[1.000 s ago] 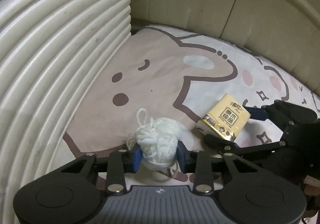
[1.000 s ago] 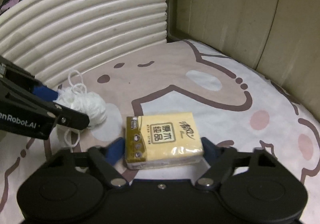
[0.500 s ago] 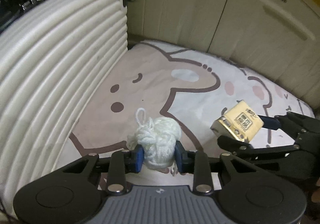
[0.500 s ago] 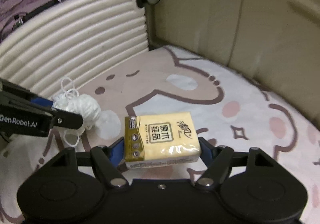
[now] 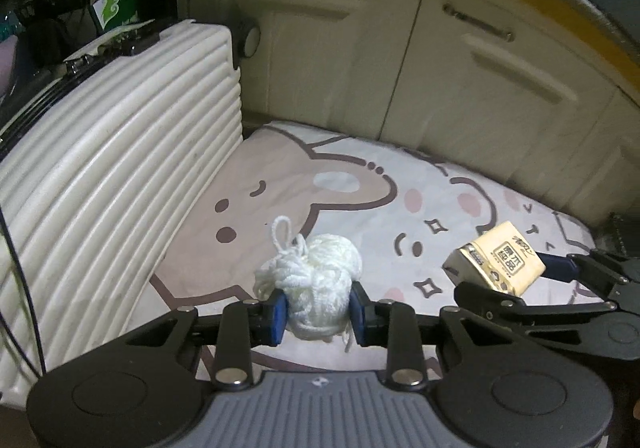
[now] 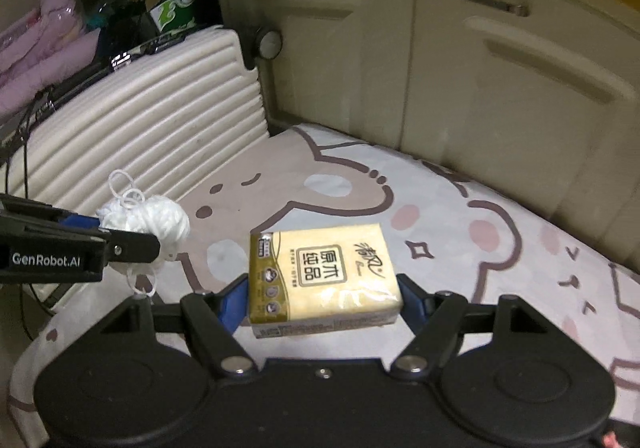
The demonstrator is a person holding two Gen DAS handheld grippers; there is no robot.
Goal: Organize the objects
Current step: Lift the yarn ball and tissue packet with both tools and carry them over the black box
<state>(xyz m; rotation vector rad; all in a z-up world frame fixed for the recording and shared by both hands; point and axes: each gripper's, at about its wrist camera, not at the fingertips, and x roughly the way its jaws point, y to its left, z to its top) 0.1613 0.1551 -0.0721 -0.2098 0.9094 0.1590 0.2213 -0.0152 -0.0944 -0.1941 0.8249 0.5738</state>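
Surface is a bed sheet (image 5: 352, 183) with a cartoon bear/bunny print in pink-brown outlines, small stars and blush dots. Cream cabinet doors (image 5: 472, 59) with bar handles run along the far side. A white ribbed suitcase (image 5: 112, 167) stands on the left edge of the sheet, wheel visible at its top corner. Clutter behind it: green-and-white box (image 6: 172, 3), pink fabric (image 6: 44, 39), dark cables.

Left gripper (image 5: 318, 308): fingers clamped on a yarn ball (image 5: 316, 288), blue pads pressing both sides. Yarn is off-white, loosely wound, roughly round, with a loop sticking up at the top left and a loose strand hanging below. It is held above the sheet, near the suitcase side. From the right wrist view the same yarn ball (image 6: 156, 219) shows at the left with the left gripper (image 6: 132, 240) side-on, "GenRobot.AI" on its body.

Right gripper (image 6: 324, 300): fingers closed on a tissue pack (image 6: 320, 276), blue pads against its short ends. Pack is rectangular, soft plastic wrap, pale yellow top with gold-brown band on one side, Chinese characters in a framed box, small round icons. Held flat, label up, above the sheet. In the left wrist view the tissue pack (image 5: 500, 268) sits to the right of the yarn, tilted, well apart from it, in the right gripper (image 5: 516, 280).
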